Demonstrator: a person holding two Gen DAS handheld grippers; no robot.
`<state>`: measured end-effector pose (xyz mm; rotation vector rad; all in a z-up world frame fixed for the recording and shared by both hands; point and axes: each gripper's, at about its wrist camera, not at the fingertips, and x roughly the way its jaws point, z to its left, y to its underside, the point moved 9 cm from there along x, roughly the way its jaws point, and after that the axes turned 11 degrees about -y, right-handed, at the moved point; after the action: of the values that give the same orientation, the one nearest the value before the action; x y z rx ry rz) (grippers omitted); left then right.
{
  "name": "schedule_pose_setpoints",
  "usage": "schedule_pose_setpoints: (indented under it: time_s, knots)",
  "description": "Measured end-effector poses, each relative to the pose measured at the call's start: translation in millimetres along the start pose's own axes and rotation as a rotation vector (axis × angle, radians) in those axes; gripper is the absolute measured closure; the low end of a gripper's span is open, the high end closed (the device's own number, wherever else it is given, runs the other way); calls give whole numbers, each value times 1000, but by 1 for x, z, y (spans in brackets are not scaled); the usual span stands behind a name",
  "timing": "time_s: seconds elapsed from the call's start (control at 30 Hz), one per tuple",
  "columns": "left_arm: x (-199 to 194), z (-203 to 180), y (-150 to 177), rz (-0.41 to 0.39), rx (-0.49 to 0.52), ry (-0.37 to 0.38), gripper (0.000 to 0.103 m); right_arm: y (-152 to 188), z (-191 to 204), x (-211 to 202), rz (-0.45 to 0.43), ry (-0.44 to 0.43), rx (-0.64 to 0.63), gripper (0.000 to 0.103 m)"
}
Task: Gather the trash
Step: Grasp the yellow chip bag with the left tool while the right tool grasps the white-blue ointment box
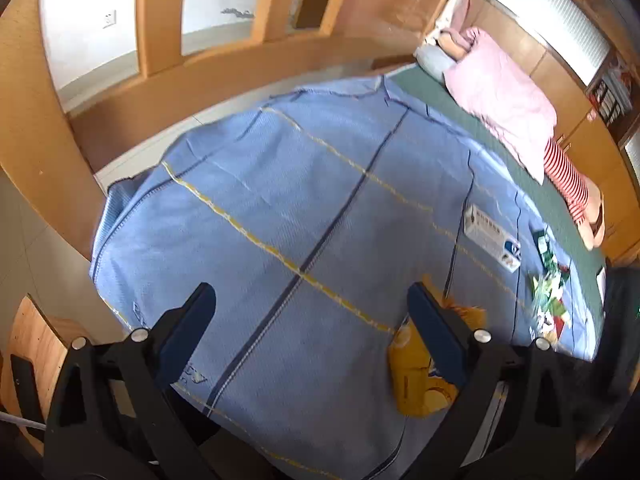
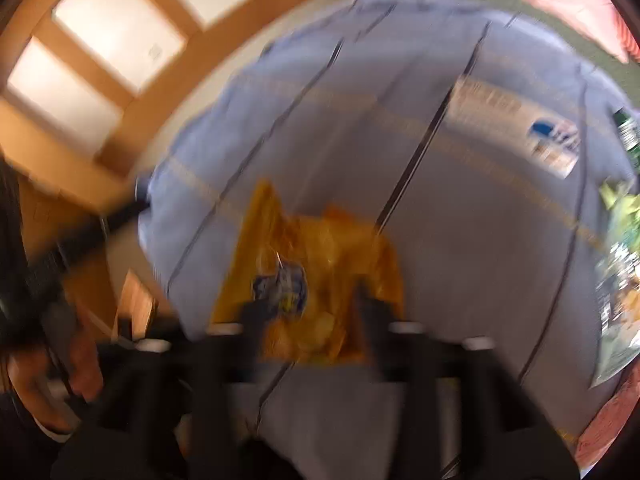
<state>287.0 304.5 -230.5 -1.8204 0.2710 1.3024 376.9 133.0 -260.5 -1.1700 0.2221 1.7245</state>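
Observation:
A yellow snack bag [image 1: 416, 380] lies on the blue blanket [image 1: 300, 200] near the bed's front edge. My left gripper [image 1: 312, 300] is open and empty above the blanket, its right finger just beside the bag. The right wrist view is blurred: my right gripper [image 2: 308, 308] hangs over the yellow bag [image 2: 316, 264], fingers apart on either side of it; whether they touch it is unclear. A white box [image 1: 492, 238] and a heap of green and white wrappers [image 1: 548, 292] lie further right on the blanket.
A pink quilt [image 1: 500, 92] and a red-striped cloth [image 1: 568, 180] lie along the far side of the bed. A wooden partition [image 1: 160, 16] stands behind. A wooden stool [image 1: 36, 344] is at the lower left. The wrappers also show in the right wrist view [image 2: 620, 264].

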Motion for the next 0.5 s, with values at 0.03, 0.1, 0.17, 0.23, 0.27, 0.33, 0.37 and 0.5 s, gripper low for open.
schedule_pose_setpoints:
  time_s: [0.03,0.1,0.17,0.23,0.27,0.33,0.37,0.5]
  knots:
    - [1,-1,1,8,-1,3,7,-14,-6,-9,-66,-1,33,27]
    - [5,-1,3,28,-17,14,7,-42,-35,-25,-197,-8,187,27]
    - [5,-4,5,40,-28,28,7,-65,-78,-24,-278,-30,423,20]
    - [3,-7,6,38,-18,38,7,-78,-112,-10,-303,-30,597,15]
    - [3,-9,7,35,-9,39,7,-86,-132,-4,-311,-2,655,15]
    - [3,-11,8,32,2,35,7,-101,-169,-1,-366,98,730,14]
    - [3,-10,8,33,4,31,7,-108,-187,-4,-406,165,773,14]
    - [8,-8,7,51,-7,35,7,-128,-208,6,-401,309,726,13]
